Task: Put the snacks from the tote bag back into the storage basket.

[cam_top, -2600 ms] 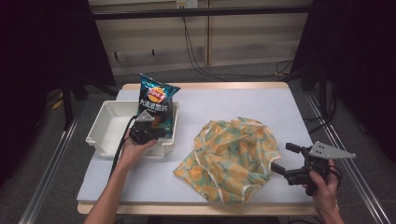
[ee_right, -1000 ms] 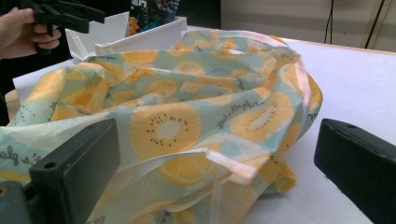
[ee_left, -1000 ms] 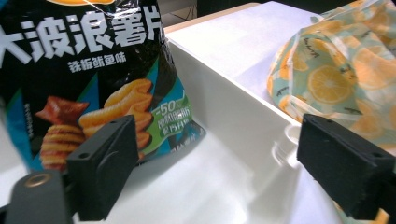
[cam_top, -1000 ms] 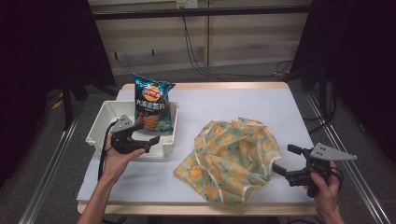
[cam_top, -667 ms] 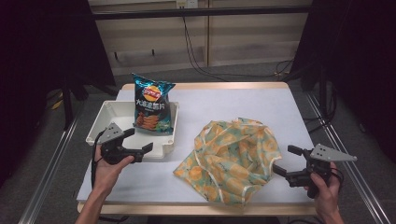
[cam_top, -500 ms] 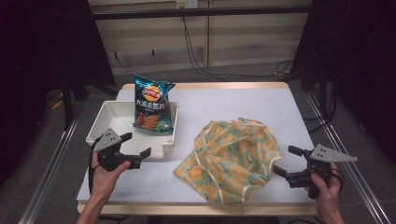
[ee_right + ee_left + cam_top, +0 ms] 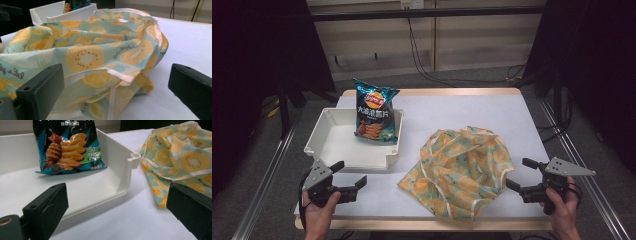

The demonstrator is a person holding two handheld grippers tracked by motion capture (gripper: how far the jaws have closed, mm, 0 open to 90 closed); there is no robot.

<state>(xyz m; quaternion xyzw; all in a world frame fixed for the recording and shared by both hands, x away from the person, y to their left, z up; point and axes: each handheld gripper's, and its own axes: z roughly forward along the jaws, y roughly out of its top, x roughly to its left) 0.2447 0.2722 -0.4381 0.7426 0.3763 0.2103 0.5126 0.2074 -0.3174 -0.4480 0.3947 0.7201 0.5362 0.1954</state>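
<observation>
A blue chip bag (image 7: 374,111) stands in the white tray (image 7: 332,150), leaning against its right wall; it also shows in the left gripper view as the chip bag (image 7: 70,147). My left gripper (image 7: 350,173) is open in front of the tray's near wall. Its jaws have just been opening, with nothing between them. A crumpled cloth bag with an orange-slice print (image 7: 462,170) lies right of the tray. My right gripper (image 7: 518,173) is open at the cloth's near right edge, not touching it. The cloth bag (image 7: 95,57) lies close ahead of its jaws.
The tray's corner lip (image 7: 133,157) nearly touches the cloth bag (image 7: 180,157). The white table (image 7: 472,110) has bare room behind the cloth and along the near edge. Metal rails (image 7: 267,175) run along both sides.
My left gripper has let go of the chip bag and pulled back from the tray toward the table's near left edge. The bag stays standing in the tray. My right gripper has not moved.
</observation>
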